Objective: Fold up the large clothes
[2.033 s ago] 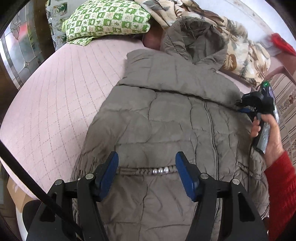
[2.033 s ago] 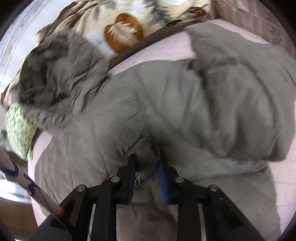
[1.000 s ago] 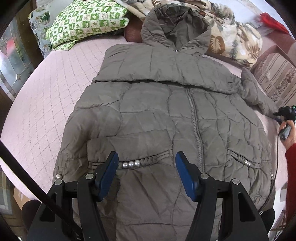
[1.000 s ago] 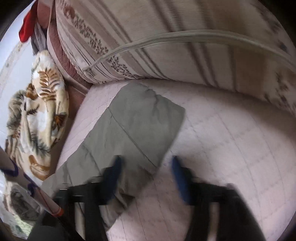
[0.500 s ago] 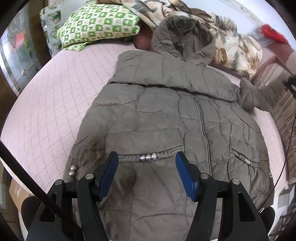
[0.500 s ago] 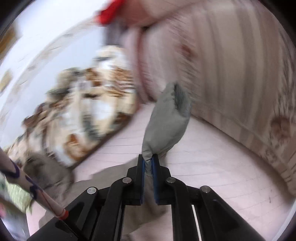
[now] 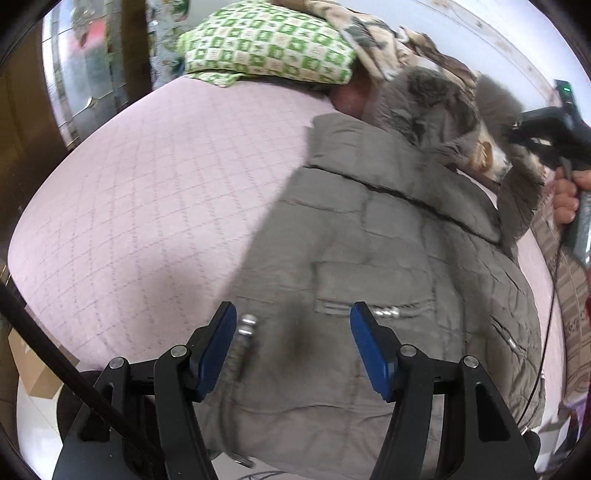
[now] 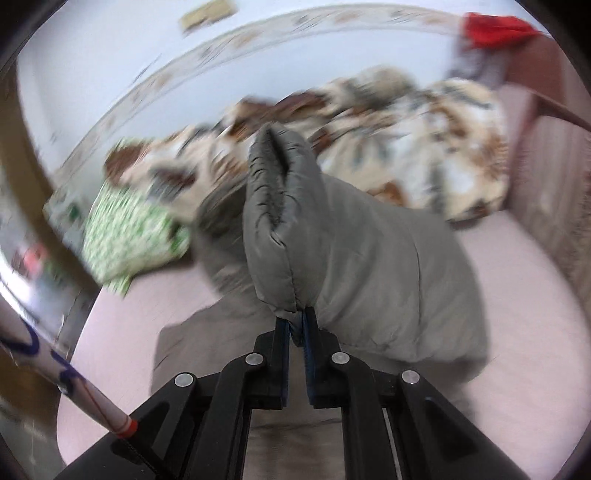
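A large grey-brown quilted hooded jacket (image 7: 369,240) lies front up on a pink quilted bed (image 7: 147,177). My left gripper (image 7: 293,332) is open and empty, hovering over the jacket's lower left part near its beaded pocket trim. My right gripper (image 8: 296,325) is shut on the cuff end of the jacket's sleeve (image 8: 288,206) and holds it lifted above the bed. In the left wrist view the right gripper (image 7: 532,133) shows at the far right with the sleeve (image 7: 517,199) hanging from it.
A green checked pillow (image 7: 269,48) and a leaf-print blanket (image 8: 424,140) lie at the head of the bed. A striped padded side (image 8: 554,177) runs along the right. A red cloth (image 8: 495,26) hangs behind. A wooden frame (image 7: 22,110) stands left.
My right gripper let go of the jacket's body, closed on the sleeve cuff and lifted it up, swinging leftward. My left gripper stayed open and drifted left over the hem.
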`<action>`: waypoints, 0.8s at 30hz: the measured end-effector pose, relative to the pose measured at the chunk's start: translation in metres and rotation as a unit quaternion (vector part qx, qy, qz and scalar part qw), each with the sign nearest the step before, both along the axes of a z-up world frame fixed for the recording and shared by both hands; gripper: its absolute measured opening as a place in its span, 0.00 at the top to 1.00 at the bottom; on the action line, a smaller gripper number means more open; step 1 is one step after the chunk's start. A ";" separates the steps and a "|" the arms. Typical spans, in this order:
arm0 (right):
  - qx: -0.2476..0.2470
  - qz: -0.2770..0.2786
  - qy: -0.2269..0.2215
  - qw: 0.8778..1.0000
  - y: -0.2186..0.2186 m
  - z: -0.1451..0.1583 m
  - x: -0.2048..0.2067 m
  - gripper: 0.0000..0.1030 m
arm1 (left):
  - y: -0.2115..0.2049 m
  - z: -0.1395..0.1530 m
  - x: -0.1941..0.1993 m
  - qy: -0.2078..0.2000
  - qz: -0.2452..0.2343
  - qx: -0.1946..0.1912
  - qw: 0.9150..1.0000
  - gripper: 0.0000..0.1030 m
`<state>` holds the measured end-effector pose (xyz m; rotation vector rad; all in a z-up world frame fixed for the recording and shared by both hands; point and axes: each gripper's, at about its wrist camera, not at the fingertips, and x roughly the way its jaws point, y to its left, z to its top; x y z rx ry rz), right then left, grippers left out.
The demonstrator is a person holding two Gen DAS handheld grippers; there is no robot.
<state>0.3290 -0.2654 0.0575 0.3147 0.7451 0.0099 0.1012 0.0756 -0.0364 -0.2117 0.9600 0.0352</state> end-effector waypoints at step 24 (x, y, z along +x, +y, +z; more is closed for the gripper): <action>-0.093 0.138 0.070 0.984 0.108 -0.105 -0.028 0.24 | -0.012 0.013 0.153 0.000 -0.065 -0.059 0.996 0.30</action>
